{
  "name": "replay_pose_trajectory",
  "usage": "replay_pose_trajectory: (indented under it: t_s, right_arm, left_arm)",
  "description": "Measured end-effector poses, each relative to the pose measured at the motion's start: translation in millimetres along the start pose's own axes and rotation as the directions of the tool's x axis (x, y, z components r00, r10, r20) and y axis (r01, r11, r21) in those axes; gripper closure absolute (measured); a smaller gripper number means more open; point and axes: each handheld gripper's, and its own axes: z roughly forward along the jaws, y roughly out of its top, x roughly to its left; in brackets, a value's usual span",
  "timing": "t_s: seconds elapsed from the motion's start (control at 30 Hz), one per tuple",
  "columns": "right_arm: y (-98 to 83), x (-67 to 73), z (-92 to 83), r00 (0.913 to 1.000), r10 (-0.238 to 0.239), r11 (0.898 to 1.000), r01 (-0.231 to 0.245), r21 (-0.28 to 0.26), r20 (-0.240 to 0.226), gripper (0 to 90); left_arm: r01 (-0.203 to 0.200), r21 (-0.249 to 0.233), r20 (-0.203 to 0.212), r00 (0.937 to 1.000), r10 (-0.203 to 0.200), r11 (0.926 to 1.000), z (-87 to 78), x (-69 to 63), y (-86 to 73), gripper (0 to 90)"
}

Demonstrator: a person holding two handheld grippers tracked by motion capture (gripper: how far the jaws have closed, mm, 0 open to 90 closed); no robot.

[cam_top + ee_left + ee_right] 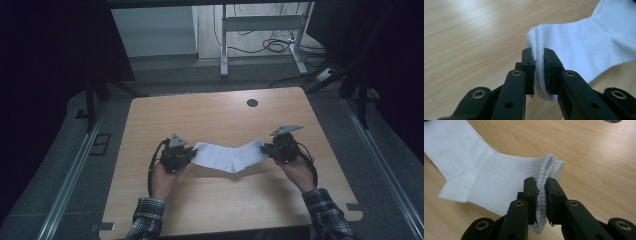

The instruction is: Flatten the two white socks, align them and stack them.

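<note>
High view, looking down on a light wooden worktop point(215, 200): a person in plaid sleeves reaches in from the near edge, holding a black two-jaw gripper in each hand. A white sock point(229, 155) stretches between the two grippers, roughly over the middle of the worktop and a little nearer the near edge than the far one. It sags in a shallow V, its lowest point about midway between the hands, with a soft shadow on the wood just below it.

The left gripper point(192, 154) is clamped on the sock's left end, toward the worktop's left edge. The right gripper point(265, 148) is clamped on the other end, toward the right edge. A small dark round hole point(252, 103) sits in the worktop close to its far edge, well apart from the sock.

From the left gripper view, the left gripper point(538, 63) has both black jaws pressed tight against a bunched fold of the smooth, rounded toe end of the sock point(584, 50).

From the right gripper view, the right gripper point(541, 192) pinches the ribbed cuff of the sock point(499, 177), both layers of the opening squeezed between the jaws, while the heel and foot run away toward the upper left above the wood.
</note>
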Motion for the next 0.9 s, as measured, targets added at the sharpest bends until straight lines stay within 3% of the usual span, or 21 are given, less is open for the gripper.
replay_pose_trajectory:
  t_s: [0.33,0.43,0.6,0.73,0.8,0.9]
  right_arm:
    - [9.5,-9.6,26.0,0.9991,0.015,1.0,-0.015,0.008,0.039,78.4]
    - [7.0,-11.7,35.5,0.9985,0.02,1.0,-0.021,0.013,0.052,78.4]
    - [-1.4,-15.6,49.7,0.9974,0.032,0.999,-0.034,0.033,0.064,77.7]
    - [-10.7,-18.7,58.3,0.9966,0.044,0.998,-0.048,0.052,0.069,75.8]
    - [-14.3,-20.4,60.4,0.9963,0.055,0.997,-0.059,0.053,0.066,74.1]
    - [-15.6,-22.2,58.7,0.9958,0.067,0.997,-0.07,0.043,0.062,71.0]
  left_arm:
    - [-0.024,0.04,-0.098,0.9948,0.027,0.9989,27.3,6.8,5.1,80.2]
    - [-0.016,0.055,-0.112,0.9934,0.023,0.9984,36.3,7.1,3.5,80.0]
    - [-0.034,0.103,-0.142,0.9887,0.048,0.9941,51.9,4.5,-1.2,79.5]
    - [-0.019,0.123,-0.144,0.9889,0.037,0.9922,59.4,5.6,-6.7,78.1]
    - [-0.01,0.128,-0.145,0.989,0.029,0.9917,62.1,6.4,-9.4,75.4]
    - [-0.005,0.112,-0.158,0.9872,0.023,0.9936,61.9,5.8,-9.6,64.1]
